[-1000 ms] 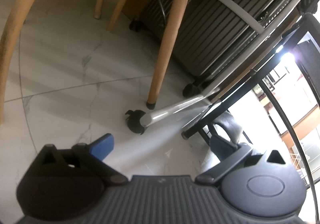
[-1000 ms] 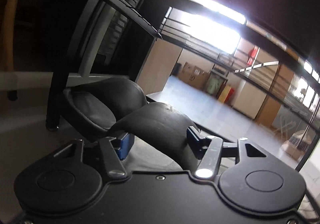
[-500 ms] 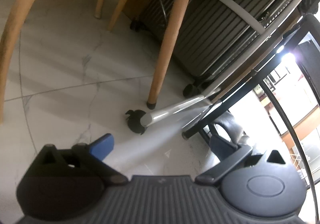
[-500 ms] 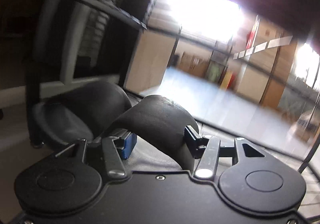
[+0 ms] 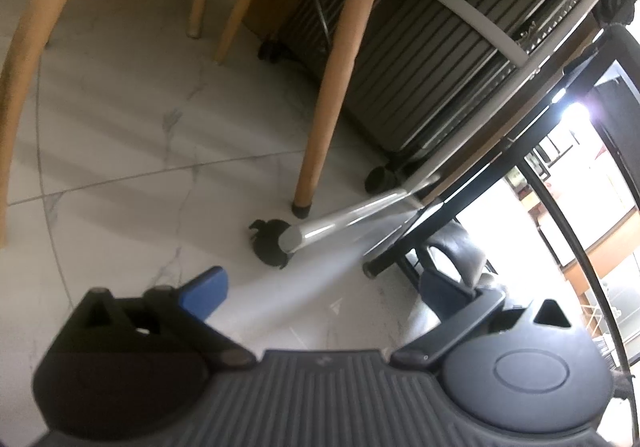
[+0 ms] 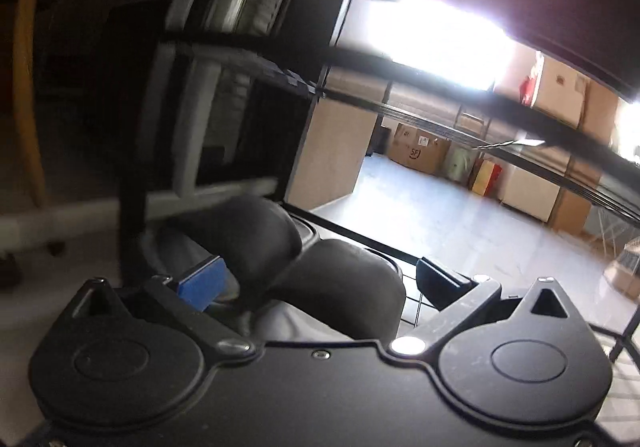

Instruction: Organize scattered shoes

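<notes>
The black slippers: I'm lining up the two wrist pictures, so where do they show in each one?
Left wrist: the black slippers sit small at lower right, on the bottom of the black rack, just beyond the left claw, which is open and empty.
Right wrist: they fill the lower middle, between the open fingers of the right claw.
Shared landmark: the grey metal tube, seen at left behind the slippers.

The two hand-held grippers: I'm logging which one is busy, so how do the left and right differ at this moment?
The left hand-held gripper is spread open over bare marble floor; the right hand-held gripper has a black slipper between its fingers. The left points toward a wooden chair leg, the right toward a dark rack. Both show one blue pad.
</notes>
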Tool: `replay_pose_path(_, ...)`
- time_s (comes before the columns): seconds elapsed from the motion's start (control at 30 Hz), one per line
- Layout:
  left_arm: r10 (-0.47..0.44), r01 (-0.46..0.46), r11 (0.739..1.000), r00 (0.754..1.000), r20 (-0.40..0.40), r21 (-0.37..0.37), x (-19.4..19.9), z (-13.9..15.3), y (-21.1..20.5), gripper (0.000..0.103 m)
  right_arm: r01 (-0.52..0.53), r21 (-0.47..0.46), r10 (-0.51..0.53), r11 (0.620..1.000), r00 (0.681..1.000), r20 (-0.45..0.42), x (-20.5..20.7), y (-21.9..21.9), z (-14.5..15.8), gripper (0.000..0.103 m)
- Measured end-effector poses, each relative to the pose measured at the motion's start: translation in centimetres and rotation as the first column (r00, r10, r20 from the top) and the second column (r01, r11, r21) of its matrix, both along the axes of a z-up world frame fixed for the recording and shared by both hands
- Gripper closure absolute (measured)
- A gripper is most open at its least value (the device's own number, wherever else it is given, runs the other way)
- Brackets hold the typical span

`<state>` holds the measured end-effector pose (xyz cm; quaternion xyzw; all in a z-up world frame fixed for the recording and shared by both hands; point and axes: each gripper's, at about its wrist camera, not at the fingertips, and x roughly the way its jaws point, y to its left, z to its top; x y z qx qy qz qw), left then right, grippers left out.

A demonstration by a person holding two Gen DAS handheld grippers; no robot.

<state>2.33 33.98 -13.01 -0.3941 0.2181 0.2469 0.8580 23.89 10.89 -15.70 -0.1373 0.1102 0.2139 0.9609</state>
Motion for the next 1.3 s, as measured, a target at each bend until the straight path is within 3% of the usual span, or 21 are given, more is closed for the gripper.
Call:
replay_pose_path(0.17, -0.012, 0.013, 0.999, 1.000, -0.011, 0.038, 0.0, 0.3, -0.3, 0.001, 0.088, 0.207, -0.059, 0.974, 0.988, -0.143, -4.9, -5.3, 3.7, 0.000)
replay_pose_path(0.27, -0.022, 0.024, 0.996, 1.000, -0.022, 0.085, 0.0, 0.8, -1.0, 0.001, 0.171, 0.263, -0.120, 0.950, 0.972, -0.199, -7.4, -8.7, 5.2, 0.000)
replay_pose_path(0.37, -0.031, 0.035, 0.991, 0.999, -0.035, 0.131, -0.1, 1.3, -1.6, 0.001, 0.252, 0.261, -0.192, 0.932, 0.953, -0.236, -10.1, -12.2, 6.3, 0.000)
replay_pose_path(0.7, -0.076, 0.104, 0.963, 0.990, -0.120, 0.249, 0.8, 3.1, -4.2, 0.001, 0.417, 0.200, -0.387, 0.887, 0.906, -0.171, -19.3, -22.2, 6.7, 0.000)
replay_pose_path(0.93, -0.090, 0.142, 0.948, 0.978, -0.187, 0.285, 1.9, 3.6, -9.1, 0.001, 0.492, 0.248, -0.478, 0.835, 0.871, -0.116, -23.9, -25.9, 5.3, 0.000)
replay_pose_path(1.07, -0.171, 0.285, 0.871, 0.939, -0.297, 0.399, 3.0, 3.5, -14.8, 0.001, 0.486, 0.247, -0.483, 0.839, 0.872, -0.073, -25.3, -27.0, 4.6, 0.000)
replay_pose_path(1.23, -0.245, 0.473, 0.717, 0.859, -0.450, 0.511, 4.5, 3.4, -22.2, 0.001, 0.488, 0.274, -0.486, 0.829, 0.870, -0.079, -26.0, -28.5, 4.0, 0.000)
replay_pose_path(1.3, -0.260, 0.513, 0.680, 0.837, -0.482, 0.523, 4.8, 3.4, -24.0, 0.001, 0.491, 0.287, -0.488, 0.823, 0.869, -0.086, -26.0, -29.0, 3.9, 0.000)
